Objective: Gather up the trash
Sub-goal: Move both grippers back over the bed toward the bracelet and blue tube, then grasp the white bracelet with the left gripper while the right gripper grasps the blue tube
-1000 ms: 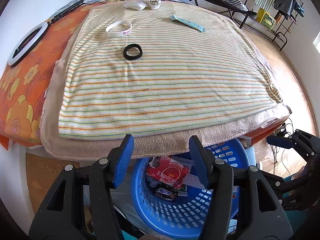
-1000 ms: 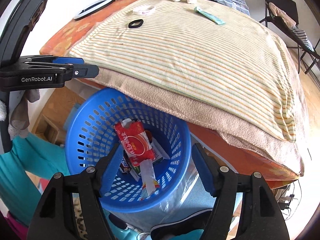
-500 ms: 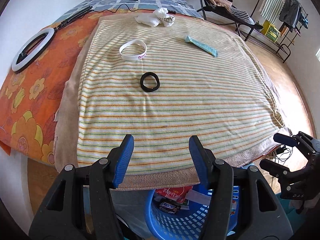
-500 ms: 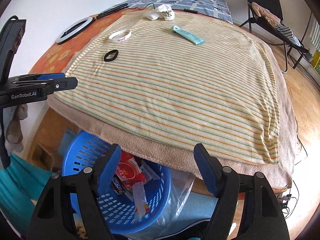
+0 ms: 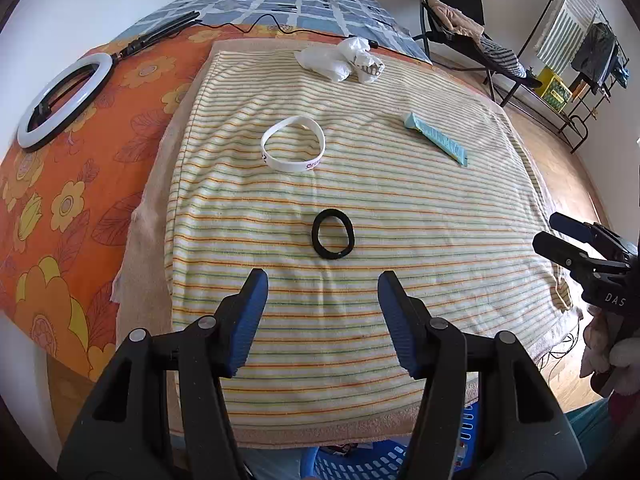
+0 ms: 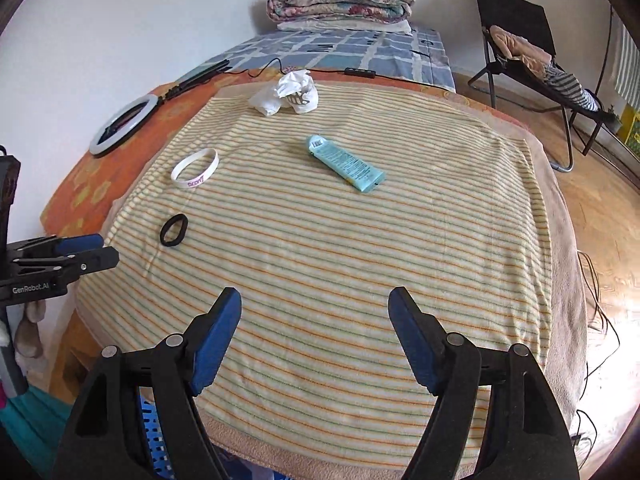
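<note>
A striped towel (image 5: 360, 184) covers the bed. On it lie a crumpled white wrapper (image 5: 344, 62) at the far end, a light blue tube (image 5: 436, 139), a white wristband (image 5: 293, 149) and a black hair tie (image 5: 333, 233). The same items show in the right wrist view: wrapper (image 6: 290, 94), tube (image 6: 346, 164), wristband (image 6: 195, 168), hair tie (image 6: 174, 230). My left gripper (image 5: 323, 300) is open and empty, just short of the hair tie. My right gripper (image 6: 315, 320) is open and empty above the towel's near part. The blue basket (image 5: 360, 462) peeks out below the bed edge.
A ring light (image 5: 60, 102) with its cable lies on the orange floral sheet (image 5: 60, 200) at the left. Folded quilts (image 6: 340, 0) are stacked at the head of the bed. A black folding chair (image 6: 520, 40) and a clothes rack (image 5: 580, 48) stand on the wooden floor at right.
Both grippers have risen from over the blue basket to above the bed and moved forward over the towel. The basket has dropped almost out of view. Both stay open.
</note>
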`<state>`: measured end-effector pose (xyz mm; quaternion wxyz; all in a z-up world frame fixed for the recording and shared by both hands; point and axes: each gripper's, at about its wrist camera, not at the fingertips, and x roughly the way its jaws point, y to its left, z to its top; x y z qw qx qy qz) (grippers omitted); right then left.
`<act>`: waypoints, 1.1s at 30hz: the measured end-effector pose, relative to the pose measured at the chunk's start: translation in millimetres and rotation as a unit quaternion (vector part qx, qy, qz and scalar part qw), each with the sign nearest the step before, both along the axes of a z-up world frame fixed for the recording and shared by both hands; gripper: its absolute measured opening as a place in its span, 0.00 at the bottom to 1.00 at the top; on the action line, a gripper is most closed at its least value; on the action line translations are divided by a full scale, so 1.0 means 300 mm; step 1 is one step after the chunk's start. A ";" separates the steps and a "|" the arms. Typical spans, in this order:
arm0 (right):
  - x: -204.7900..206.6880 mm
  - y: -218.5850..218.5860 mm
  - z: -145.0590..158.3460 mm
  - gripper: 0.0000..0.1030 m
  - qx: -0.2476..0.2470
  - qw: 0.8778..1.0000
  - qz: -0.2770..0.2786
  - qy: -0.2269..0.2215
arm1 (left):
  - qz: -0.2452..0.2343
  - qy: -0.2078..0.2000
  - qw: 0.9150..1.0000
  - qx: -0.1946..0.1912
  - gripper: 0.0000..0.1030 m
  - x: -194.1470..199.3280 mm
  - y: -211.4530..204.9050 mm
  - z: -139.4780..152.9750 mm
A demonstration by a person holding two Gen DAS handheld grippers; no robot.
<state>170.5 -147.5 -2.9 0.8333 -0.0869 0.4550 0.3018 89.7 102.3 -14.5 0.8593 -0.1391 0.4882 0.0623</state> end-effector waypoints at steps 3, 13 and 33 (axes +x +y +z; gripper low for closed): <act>0.085 0.024 -0.002 0.74 0.003 1.000 0.002 0.000 | -0.003 -0.003 1.000 0.010 0.57 0.063 0.014 0.001; 0.299 0.121 -0.058 0.74 -0.024 1.000 0.015 -0.008 | 0.010 0.004 1.000 0.010 0.57 0.257 0.107 -0.068; 0.499 0.306 -0.206 0.77 -0.083 0.994 0.068 -0.014 | -0.018 0.032 0.999 0.035 0.60 0.440 0.188 -0.184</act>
